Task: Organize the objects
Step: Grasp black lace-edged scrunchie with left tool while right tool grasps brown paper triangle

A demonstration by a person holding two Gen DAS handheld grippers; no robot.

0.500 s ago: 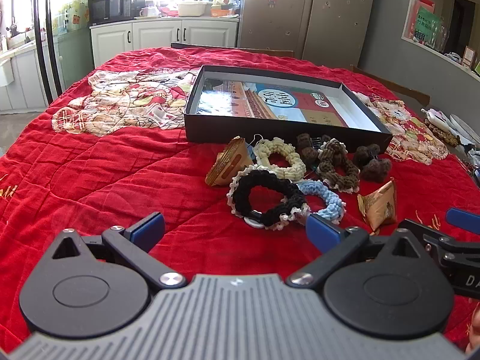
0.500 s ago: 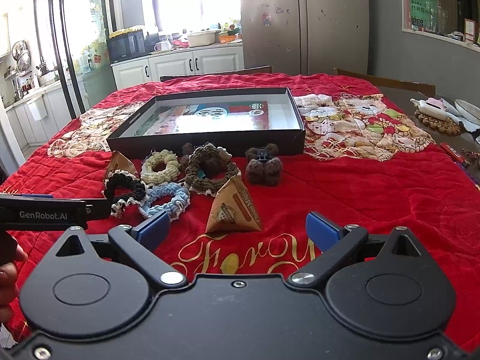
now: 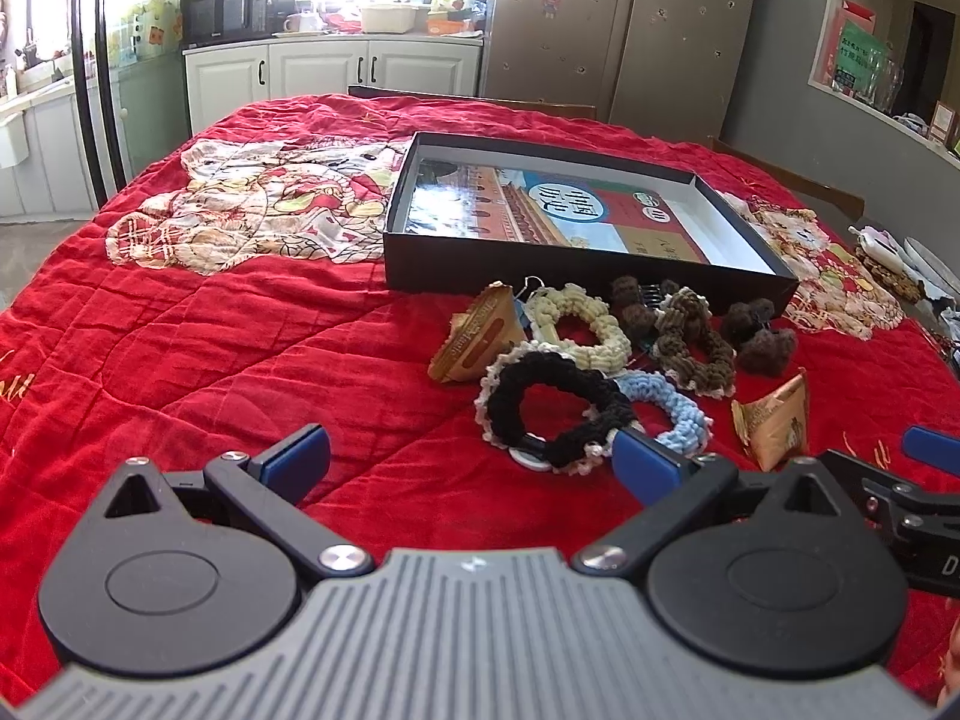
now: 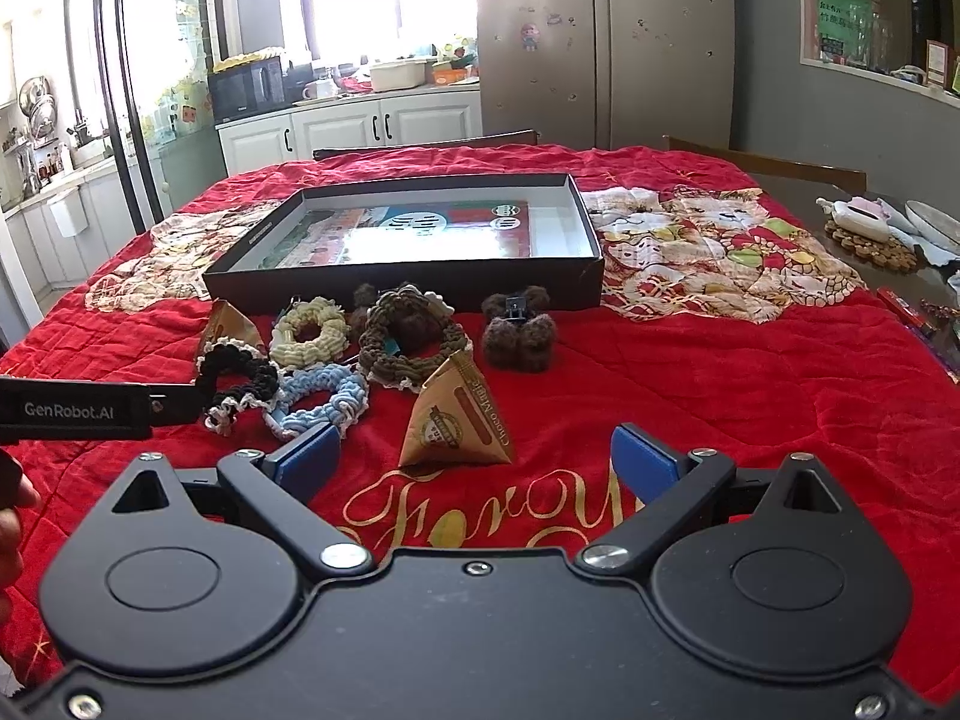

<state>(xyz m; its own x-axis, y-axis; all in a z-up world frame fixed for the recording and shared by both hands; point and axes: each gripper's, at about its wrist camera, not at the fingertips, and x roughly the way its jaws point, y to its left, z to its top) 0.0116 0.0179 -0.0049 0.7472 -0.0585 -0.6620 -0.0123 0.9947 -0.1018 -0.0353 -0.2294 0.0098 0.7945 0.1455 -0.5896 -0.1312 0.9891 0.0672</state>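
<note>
A shallow black box [image 3: 510,267] [image 4: 414,291] lies open on the red quilt. In front of it lie a black scrunchie [image 3: 555,408] [image 4: 237,381], a blue one [image 3: 672,408] [image 4: 321,399], a cream one [image 3: 585,327] [image 4: 309,330], a brown one [image 3: 696,342] [image 4: 408,336], brown fuzzy clips [image 3: 759,336] [image 4: 519,330] and two gold pyramid packets [image 3: 477,333] [image 4: 459,420]. My left gripper [image 3: 471,462] is open and empty, just short of the black scrunchie. My right gripper [image 4: 474,462] is open and empty, just short of the nearer packet.
The red quilt [image 3: 210,360] covers the table. At the far right edge lie a woven mat with small items [image 4: 870,237] and plates. Chair backs [image 4: 768,165] stand behind the table. Each gripper shows at the edge of the other's view.
Both views are nearly the same as half a second ago. The grippers have stayed open and barely moved.
</note>
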